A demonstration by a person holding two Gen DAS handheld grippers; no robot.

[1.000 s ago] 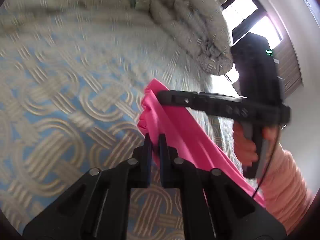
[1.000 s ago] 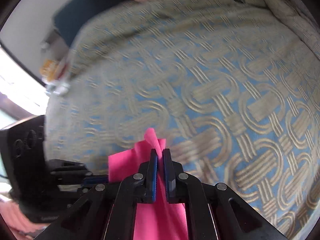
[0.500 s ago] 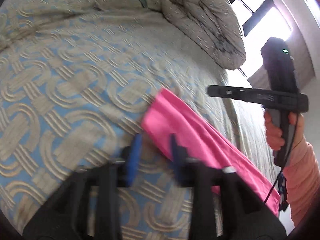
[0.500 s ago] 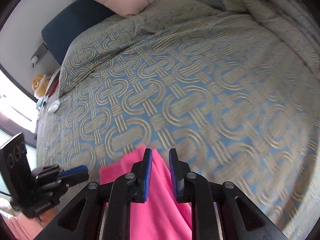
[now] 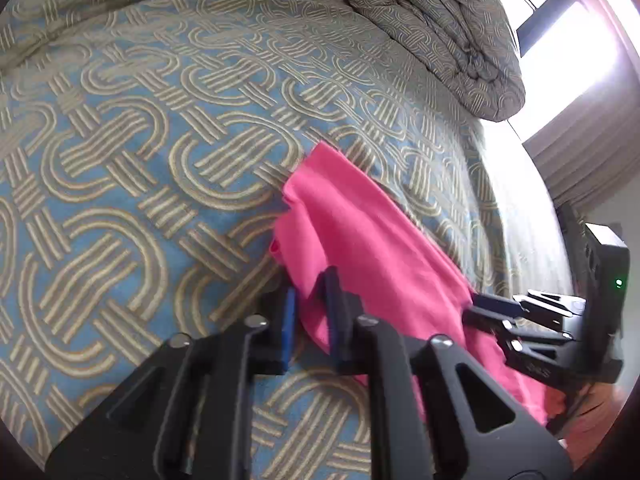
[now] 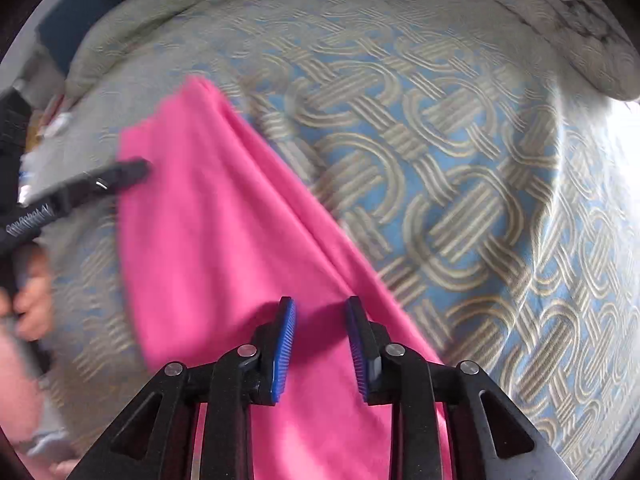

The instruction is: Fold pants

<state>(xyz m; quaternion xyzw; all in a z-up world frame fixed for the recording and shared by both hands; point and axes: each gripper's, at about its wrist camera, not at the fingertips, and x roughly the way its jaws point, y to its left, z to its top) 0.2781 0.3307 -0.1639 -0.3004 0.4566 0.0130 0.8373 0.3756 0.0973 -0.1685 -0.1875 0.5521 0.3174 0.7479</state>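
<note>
The pink pants (image 5: 360, 232) lie in a long folded strip across the patterned bedspread (image 5: 140, 140). My left gripper (image 5: 310, 292) is at the strip's near edge, its jaws closing, and a fold of pink cloth fills the narrow gap between the blue pads. In the right wrist view the pants (image 6: 208, 220) run from upper left to the bottom. My right gripper (image 6: 320, 312) hovers over them with its jaws opening and nothing pinched. The left gripper's fingers (image 6: 132, 170) touch the strip's left edge there.
A bunched duvet (image 5: 440, 32) of the same pattern lies along the far side of the bed. A bright window (image 5: 560, 20) and curtain are at the upper right. A person's hand (image 6: 32, 304) holds the left gripper's handle. The right gripper's fingers (image 5: 492, 308) show at right.
Both grippers let go of the raised pants, which now lie on the bed. The left one opened, then closed on a fold at the edge. The right one opened and moved along the strip.
</note>
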